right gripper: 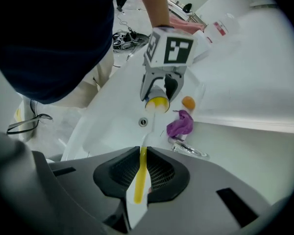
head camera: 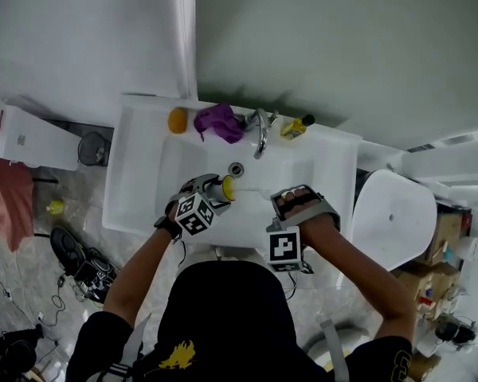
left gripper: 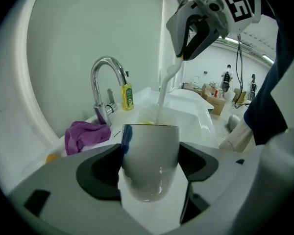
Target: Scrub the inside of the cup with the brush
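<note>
A white cup [left gripper: 149, 155] with a yellow inside [right gripper: 157, 103] is held on its side over the white sink [head camera: 135, 173]. My left gripper [left gripper: 149, 151] is shut on the cup, one jaw on each side of it. The brush [right gripper: 139, 180] has a white handle with a yellow stripe, and my right gripper [right gripper: 141, 170] is shut on it. In the left gripper view the handle [left gripper: 164, 84] slants down from the right gripper [left gripper: 201, 28] into the cup's mouth, where pale bristles [left gripper: 147, 115] show at the rim. In the head view both grippers [head camera: 211, 193] [head camera: 291, 205] hang close together over the basin's front.
A chrome faucet [head camera: 260, 130] stands at the sink's back, with a purple cloth [head camera: 217, 122] and an orange object [head camera: 177, 120] to its left and a yellow bottle [head camera: 296, 126] to its right. The drain [head camera: 236, 168] lies under the spout. A white toilet lid [head camera: 390, 213] stands to the right.
</note>
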### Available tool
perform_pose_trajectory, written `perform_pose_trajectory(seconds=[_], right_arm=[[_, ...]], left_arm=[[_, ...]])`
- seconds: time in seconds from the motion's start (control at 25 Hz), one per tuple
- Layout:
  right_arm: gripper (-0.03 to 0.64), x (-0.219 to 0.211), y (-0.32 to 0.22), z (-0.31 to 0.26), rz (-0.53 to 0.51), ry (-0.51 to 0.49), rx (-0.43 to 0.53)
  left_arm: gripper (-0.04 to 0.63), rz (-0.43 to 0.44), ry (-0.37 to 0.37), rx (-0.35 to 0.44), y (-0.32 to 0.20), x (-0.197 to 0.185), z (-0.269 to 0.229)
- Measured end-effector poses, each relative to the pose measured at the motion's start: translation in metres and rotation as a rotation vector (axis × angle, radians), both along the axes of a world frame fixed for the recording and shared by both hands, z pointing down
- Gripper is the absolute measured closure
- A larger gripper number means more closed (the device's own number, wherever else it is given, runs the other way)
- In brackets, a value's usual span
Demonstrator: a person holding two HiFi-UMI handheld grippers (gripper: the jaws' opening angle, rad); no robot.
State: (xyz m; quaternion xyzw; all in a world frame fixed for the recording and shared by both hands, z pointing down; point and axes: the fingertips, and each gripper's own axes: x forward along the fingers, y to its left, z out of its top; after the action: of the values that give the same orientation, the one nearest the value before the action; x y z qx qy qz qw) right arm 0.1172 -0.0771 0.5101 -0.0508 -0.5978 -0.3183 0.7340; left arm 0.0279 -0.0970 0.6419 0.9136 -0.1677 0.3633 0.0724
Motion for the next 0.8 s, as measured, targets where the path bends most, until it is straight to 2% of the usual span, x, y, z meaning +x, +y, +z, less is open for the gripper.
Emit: perform_pose_trajectory(seconds=[0.24,0.36,0.6,0.8], right_arm=[[0.549,-0.045,0.016,-0.026,-0.064,-0.071,0.005],[0.548,-0.043,-0.007,-0.026,-0.09,-0.038,0.044],[0.549,-0.027,-0.002,-0.005,0.032,-0.101,-0.052],[0.549,-0.036,0.007,0.005,0.024,-0.091,-0.021]], left_arm=[[0.218,0.06,-0.014,-0.008,0.018,0.011,0.011],[0.219,0.069,-0.011,-0.004,0.021,0.014,0.012],[0.219,0.055,-0.017,-0.015,0.017,0.014,0.027],[0.221,0.059,-0.029,-0.021,0.017,0.021,0.047]])
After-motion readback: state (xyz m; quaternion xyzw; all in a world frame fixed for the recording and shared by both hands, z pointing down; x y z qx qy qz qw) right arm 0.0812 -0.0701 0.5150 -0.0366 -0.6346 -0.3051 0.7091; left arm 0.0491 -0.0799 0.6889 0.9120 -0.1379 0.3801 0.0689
